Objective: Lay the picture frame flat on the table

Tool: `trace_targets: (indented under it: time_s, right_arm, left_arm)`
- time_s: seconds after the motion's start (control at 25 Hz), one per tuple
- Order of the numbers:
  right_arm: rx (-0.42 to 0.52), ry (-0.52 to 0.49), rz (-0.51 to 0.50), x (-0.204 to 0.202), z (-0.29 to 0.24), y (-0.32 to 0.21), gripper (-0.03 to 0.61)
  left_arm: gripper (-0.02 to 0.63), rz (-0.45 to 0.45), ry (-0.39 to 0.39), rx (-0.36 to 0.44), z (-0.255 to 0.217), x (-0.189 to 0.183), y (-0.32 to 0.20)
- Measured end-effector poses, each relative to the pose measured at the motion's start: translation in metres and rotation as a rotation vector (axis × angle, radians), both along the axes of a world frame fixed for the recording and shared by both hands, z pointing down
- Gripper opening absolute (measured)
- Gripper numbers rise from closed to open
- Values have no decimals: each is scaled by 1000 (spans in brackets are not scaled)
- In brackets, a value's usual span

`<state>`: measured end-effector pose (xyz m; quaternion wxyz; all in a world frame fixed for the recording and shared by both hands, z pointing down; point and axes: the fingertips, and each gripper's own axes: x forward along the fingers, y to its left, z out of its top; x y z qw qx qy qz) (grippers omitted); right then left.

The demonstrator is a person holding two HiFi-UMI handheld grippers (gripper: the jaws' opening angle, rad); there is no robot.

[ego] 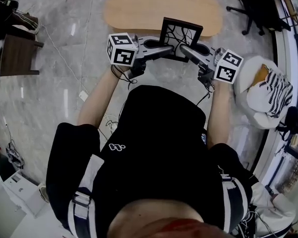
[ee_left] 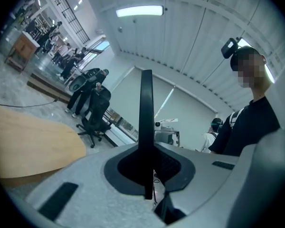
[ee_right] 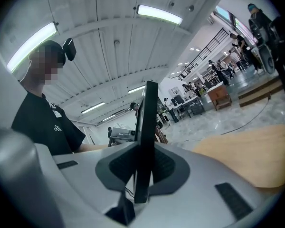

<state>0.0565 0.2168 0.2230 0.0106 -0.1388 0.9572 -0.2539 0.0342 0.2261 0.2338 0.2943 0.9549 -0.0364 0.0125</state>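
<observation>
Right now you hold the black picture frame [ego: 181, 32] upright between both grippers, at the near edge of the oval wooden table [ego: 134, 6]. Your left gripper [ego: 163, 50] pinches its lower left edge. Your right gripper [ego: 187, 51] pinches its lower right.

Past the picture frame [ego: 181, 32] the table [ego: 139, 6] shows bare wood from end to end, with open room above it. An office chair [ego: 256, 6] stands off its far right corner, well apart, and to the left lies open floor [ego: 64, 14].
</observation>
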Motion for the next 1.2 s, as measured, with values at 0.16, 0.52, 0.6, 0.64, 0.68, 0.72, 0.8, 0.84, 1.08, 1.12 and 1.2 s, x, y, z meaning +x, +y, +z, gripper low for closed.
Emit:
trace_targets:
  time_s: [0.16,0.52,0.6,0.64,0.68,0.72,0.8,0.84,1.08,1.12,1.2]
  right_arm:
    - [-33,5,28,6,7,-56,51]
    - [-170,-34,115,-12,29,-194,51]
    - [-200,-31,134,-19,36,-230,51]
    - [-213,-30,144,-24,39,-253,51]
    - [-225,-31,155,-30,41,-274,51]
    - [-235,-35,167,-34,44,-290,51]
    - [-254,-41,190,-37,50,-301,51]
    - [-263,-41,199,-37,53,-300,51]
    - [-362,-34,236,-33,75,-298,51]
    - [-379,-35,241,-31,80,-298,51]
    - [-405,-42,243,-28,93,-299,51]
  left_arm:
    - [32,9,5,-44,7,6,-55]
    - [34,37,-22,-180,28,-13,-193]
    - [34,39,-22,-213,35,-21,-229]
    - [34,38,-19,-229,38,-26,-251]
    - [34,34,-16,-244,41,-32,-272]
    - [34,28,-15,-257,44,-37,-288]
    - [34,22,-16,-276,50,-40,-299]
    - [34,23,-17,-286,54,-39,-298]
    - [34,29,-11,-383,75,-35,-296]
    - [35,24,-10,-402,79,-35,-296]
    - [35,3,-9,-431,92,-32,-296]
